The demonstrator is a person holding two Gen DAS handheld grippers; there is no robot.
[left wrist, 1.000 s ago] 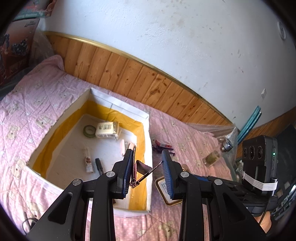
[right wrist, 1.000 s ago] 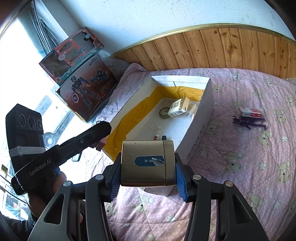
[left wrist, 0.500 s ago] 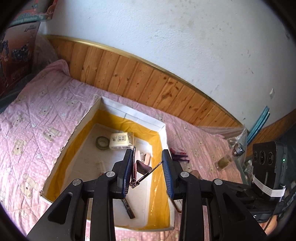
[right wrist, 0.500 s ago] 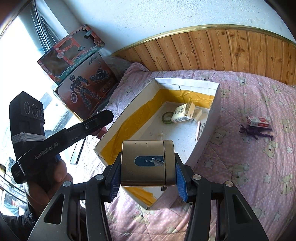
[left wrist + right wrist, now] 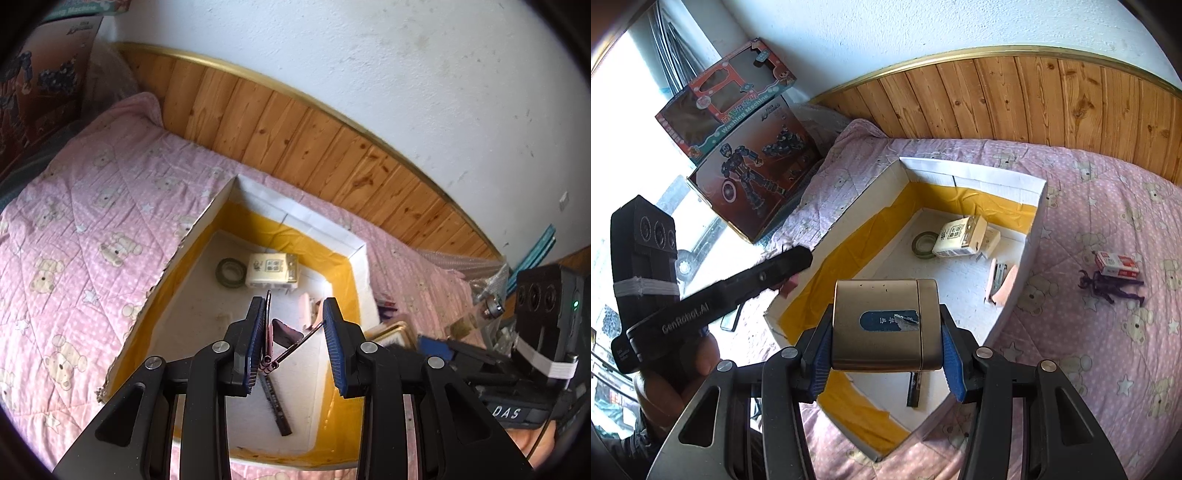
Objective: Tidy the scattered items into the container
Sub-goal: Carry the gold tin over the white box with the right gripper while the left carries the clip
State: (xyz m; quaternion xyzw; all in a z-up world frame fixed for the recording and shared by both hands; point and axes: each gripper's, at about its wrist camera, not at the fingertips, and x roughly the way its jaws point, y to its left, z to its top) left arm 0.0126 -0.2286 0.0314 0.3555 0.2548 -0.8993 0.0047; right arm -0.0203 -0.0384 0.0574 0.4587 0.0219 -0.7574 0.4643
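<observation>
I see a bed (image 5: 1108,192) covered by a pink quilt (image 5: 92,206) printed with bears and stars, running up against a wood-panelled wall (image 5: 1034,96). Resting directly on the quilt is a white open box (image 5: 975,175) with yellow lining along its inner walls. Off to the right of the box in the right wrist view, well apart from it, I can make out a small red-and-white packet (image 5: 1117,263) and, touching it on the near side, a dark purple figure (image 5: 1108,286) lying flat. At the bed's far left end, two toy cartons (image 5: 746,147) stand beside the quilt's edge.
</observation>
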